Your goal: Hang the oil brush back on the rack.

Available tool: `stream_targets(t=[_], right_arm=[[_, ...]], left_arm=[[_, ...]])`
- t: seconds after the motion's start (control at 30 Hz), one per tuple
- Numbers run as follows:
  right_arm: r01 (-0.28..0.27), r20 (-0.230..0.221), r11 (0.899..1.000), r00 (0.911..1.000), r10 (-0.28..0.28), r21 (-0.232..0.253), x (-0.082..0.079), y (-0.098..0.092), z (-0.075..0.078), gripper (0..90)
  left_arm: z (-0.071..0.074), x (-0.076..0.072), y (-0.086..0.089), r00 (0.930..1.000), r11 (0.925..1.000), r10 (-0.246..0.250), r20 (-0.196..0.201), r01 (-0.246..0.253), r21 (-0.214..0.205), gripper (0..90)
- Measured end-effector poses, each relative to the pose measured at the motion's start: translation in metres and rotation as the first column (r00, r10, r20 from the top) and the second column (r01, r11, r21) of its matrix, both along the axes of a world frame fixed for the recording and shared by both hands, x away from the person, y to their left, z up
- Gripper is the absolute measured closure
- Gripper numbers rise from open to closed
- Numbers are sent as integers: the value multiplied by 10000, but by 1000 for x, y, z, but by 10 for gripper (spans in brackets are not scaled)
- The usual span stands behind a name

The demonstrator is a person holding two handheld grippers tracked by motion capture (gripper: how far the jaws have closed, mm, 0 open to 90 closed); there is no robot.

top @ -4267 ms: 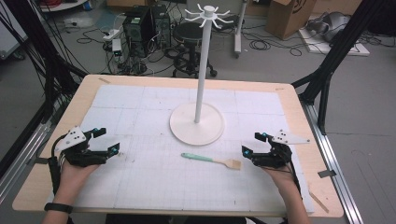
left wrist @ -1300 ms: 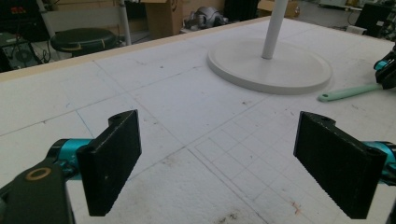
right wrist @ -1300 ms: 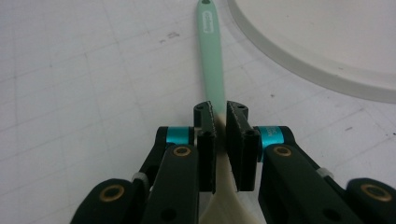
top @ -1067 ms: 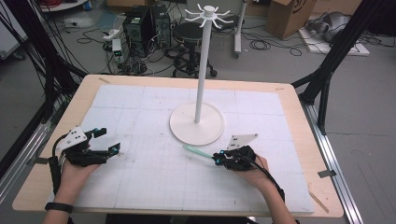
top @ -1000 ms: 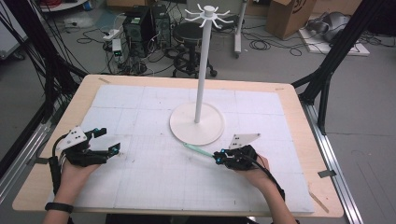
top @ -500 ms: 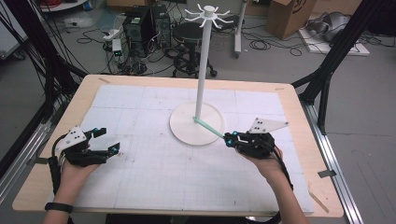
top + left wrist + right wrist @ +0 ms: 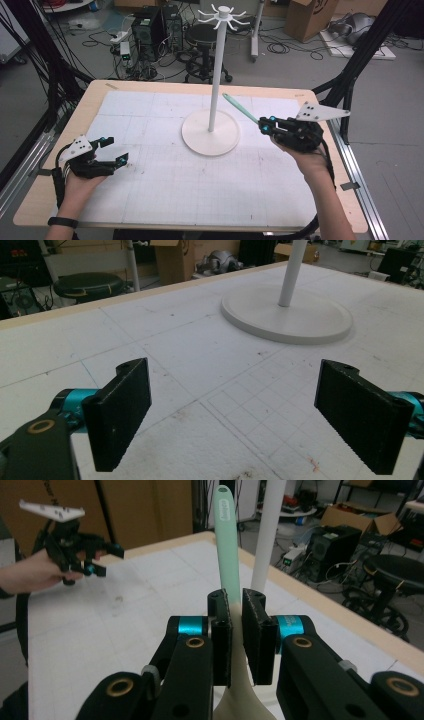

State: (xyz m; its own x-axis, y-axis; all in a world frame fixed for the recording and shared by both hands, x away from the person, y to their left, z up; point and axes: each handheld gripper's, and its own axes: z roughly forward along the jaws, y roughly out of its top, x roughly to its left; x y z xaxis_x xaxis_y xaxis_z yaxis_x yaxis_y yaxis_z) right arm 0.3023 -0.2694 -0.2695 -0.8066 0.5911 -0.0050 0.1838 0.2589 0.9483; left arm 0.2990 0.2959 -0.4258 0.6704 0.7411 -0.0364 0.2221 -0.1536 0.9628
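My right gripper [image 7: 263, 125] [image 7: 236, 611] is shut on a spatula with a mint-green handle [image 7: 240, 108] [image 7: 226, 540] and a cream blade end. It holds the spatula above the table, right of the white stand's pole [image 7: 216, 70], with the handle pointing up and left toward the pole. The handle's end has a hanging hole. The stand has a round base [image 7: 210, 132] [image 7: 287, 315] and hooked arms at its top [image 7: 221, 14]. My left gripper [image 7: 113, 151] [image 7: 250, 410] rests at the table's left front, open, nothing between its pads.
The table [image 7: 150, 190] carries a white gridded mat. The other hand's gripper [image 7: 75, 542] appears far off in the right gripper view. Behind the table lie cables, a stool [image 7: 205, 35], computer boxes and cardboard boxes on the floor.
My right gripper has lifted the spatula off the mat and carried it up and right, beside the stand's pole. The left gripper has stayed where it was.
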Motion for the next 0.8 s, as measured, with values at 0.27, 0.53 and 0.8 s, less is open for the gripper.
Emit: stream_targets(t=[0.27,0.53,0.8], right_arm=[[460,622,9975,9968,-493,546,-2,-14,40,832],[739,929,9942,9924,-811,784,-3,-18,72,831],[741,1155,9921,9896,-857,1017,-3,-15,96,831]], left_arm=[[0,0,0,10000,10000,-27,-34,27,3,156],[0,0,0,10000,10000,-35,-41,35,7,155],[0,0,0,10000,10000,-63,-33,63,6,156]])
